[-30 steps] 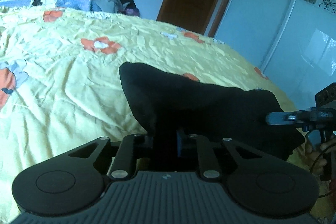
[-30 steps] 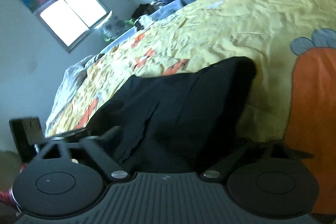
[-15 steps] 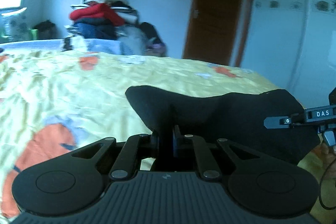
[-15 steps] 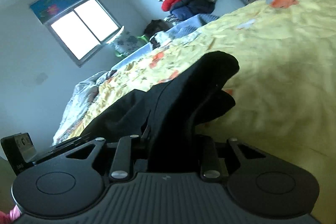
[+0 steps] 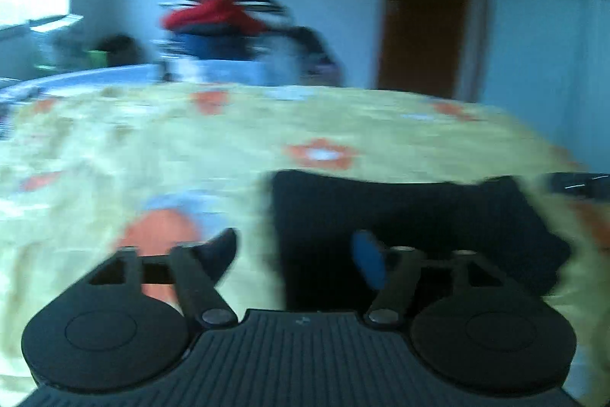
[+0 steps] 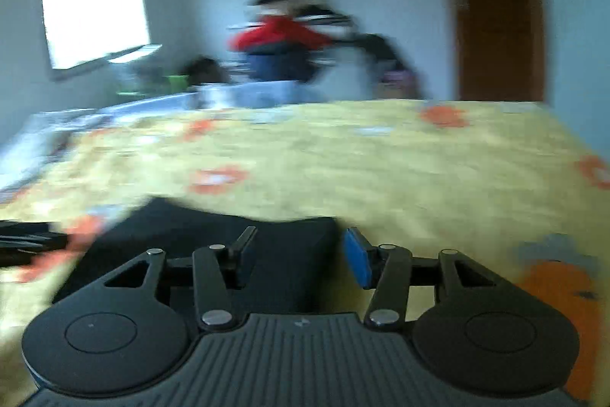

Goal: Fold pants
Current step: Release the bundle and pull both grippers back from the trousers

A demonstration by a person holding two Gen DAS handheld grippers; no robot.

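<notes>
— Where are the pants (image 5: 411,216) now?

— Flat on the bed (image 5: 152,147), on the yellow flowered cover, near its front edge. A dark folded slab; everything is smeared with motion blur, so I can't make out seams or which end is which.

— And the left gripper (image 5: 297,254)?

— Its fingers stand wide apart with nothing between them. The left finger (image 5: 219,252) hangs over bare yellow cover beside an orange flower; the blue-padded one (image 5: 368,262) is over the black cloth. I can't tell whether either touches the fabric.

— The right gripper (image 6: 299,256)?

— Spread open too, and holding nothing. From its own camera the pants (image 6: 213,235) lie under its left finger (image 6: 242,250), while the blue pad (image 6: 356,256) sits just past the cloth's right edge, over the bed (image 6: 419,178).

— Can each see the other?

— Barely. A dark blurred bar at the right edge of the left view, just beyond the pants, looks like the other tool; a similar dark shape sits at the left edge of the right view.

— What's behind?

— A heap of clothes (image 6: 286,37) with something red on top, at the far side of the bed, a bright window (image 6: 93,18) to its left and a brown door (image 6: 492,6) to its right.
</notes>
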